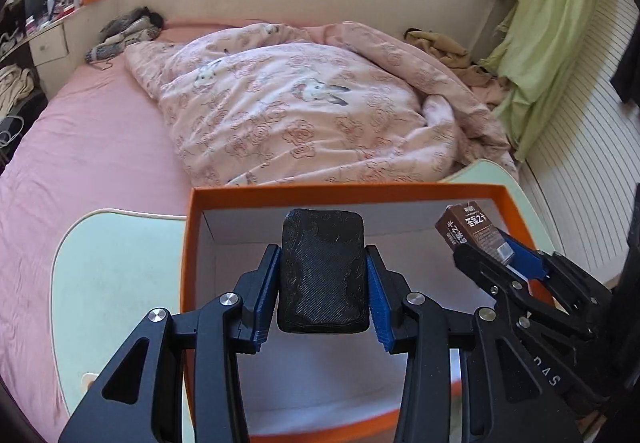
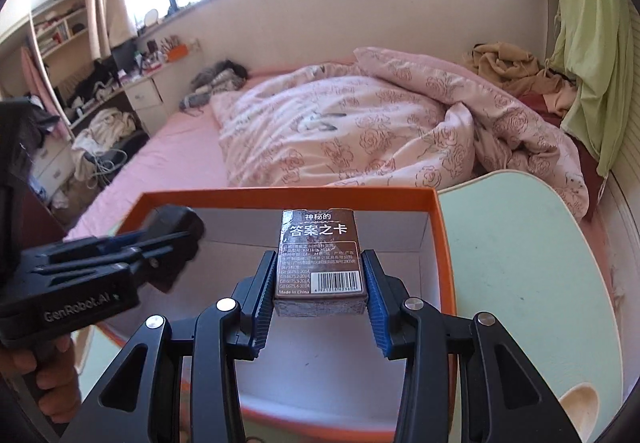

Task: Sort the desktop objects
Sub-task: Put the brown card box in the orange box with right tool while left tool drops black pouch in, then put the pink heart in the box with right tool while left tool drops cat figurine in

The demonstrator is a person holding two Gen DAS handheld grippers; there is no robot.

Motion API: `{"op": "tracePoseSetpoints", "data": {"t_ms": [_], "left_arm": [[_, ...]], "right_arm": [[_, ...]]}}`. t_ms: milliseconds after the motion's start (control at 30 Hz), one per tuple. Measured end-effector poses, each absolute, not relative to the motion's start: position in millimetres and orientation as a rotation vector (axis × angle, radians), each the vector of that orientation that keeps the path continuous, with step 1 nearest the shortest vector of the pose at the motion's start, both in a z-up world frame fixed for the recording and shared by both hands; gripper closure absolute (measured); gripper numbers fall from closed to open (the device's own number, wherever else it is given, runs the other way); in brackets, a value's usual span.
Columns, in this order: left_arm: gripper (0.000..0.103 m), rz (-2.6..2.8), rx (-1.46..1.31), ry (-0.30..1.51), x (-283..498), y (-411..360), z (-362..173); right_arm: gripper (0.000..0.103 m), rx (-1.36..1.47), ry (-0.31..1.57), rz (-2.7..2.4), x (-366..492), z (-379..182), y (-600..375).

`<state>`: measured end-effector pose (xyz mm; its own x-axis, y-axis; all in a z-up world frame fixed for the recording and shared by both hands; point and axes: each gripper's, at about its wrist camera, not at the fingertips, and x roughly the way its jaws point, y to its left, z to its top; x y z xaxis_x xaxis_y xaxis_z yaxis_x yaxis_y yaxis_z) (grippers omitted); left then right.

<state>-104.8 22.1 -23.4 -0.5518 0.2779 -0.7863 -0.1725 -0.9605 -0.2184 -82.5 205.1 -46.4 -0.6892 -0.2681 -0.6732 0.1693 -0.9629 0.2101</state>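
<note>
My left gripper (image 1: 323, 295) is shut on a black textured case (image 1: 322, 267) and holds it above the inside of an orange box (image 1: 188, 239) with a white interior. My right gripper (image 2: 320, 291) is shut on a brown card box (image 2: 318, 255) with Chinese print and a barcode, also held over the orange box (image 2: 442, 243). The right gripper with the card box (image 1: 474, 233) shows at the right of the left wrist view. The left gripper with the black case (image 2: 176, 231) shows at the left of the right wrist view. The box floor looks bare.
The orange box stands on a pale green tabletop (image 1: 116, 283) (image 2: 520, 263). Beyond it lies a bed with a pink sheet (image 1: 80, 147) and a rumpled pink floral quilt (image 1: 300, 111). A green curtain (image 1: 552, 23) hangs at the right. A cluttered desk (image 2: 92, 91) is at far left.
</note>
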Motion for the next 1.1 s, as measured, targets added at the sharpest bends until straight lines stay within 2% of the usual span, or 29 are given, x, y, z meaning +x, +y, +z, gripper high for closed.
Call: {"op": "tracePoseSetpoints", "data": {"t_ms": [33,100,300,467,733,800,1033,1100], "left_arm": [[0.06,2.558,-1.32,-0.19,-105.9,19.9,-23.7],[0.06,2.542,-1.31,-0.238,-105.1,14.9,-21.9],[0.06,2.524,-1.217,-0.292,-73.6,-3.0,2.6],[0.06,2.572,-1.19,-0.199,-21.1,-11.9,10.8],[0.061,2.464,-1.242,-0.041,42.9,12.9,-19.0],[0.061,2.435,-1.267,-0.007,46.4,22.7,-26.5],[0.061,2.392,-1.364,0.114,43.3,45.2,-48.8],[0.061,2.375,-1.391,0.086,38.6,43.5,-55.2]], "right_arm": [[0.043,1.092,-0.191,-2.682,-83.5,-46.9,205.7],[0.035,1.073,-0.24,-2.665,-80.6,-44.7,209.5],[0.035,0.986,-0.344,-2.679,-51.0,-22.9,234.2],[0.035,0.954,-0.37,-2.693,-8.1,-12.3,259.9],[0.036,1.118,-0.397,-2.687,37.2,-60.3,278.3],[0.04,1.165,-0.399,-2.669,39.6,-72.9,278.1],[0.04,1.192,-0.389,-2.632,37.6,-87.4,268.1],[0.046,1.213,-0.355,-2.63,32.8,-89.9,262.8]]}}
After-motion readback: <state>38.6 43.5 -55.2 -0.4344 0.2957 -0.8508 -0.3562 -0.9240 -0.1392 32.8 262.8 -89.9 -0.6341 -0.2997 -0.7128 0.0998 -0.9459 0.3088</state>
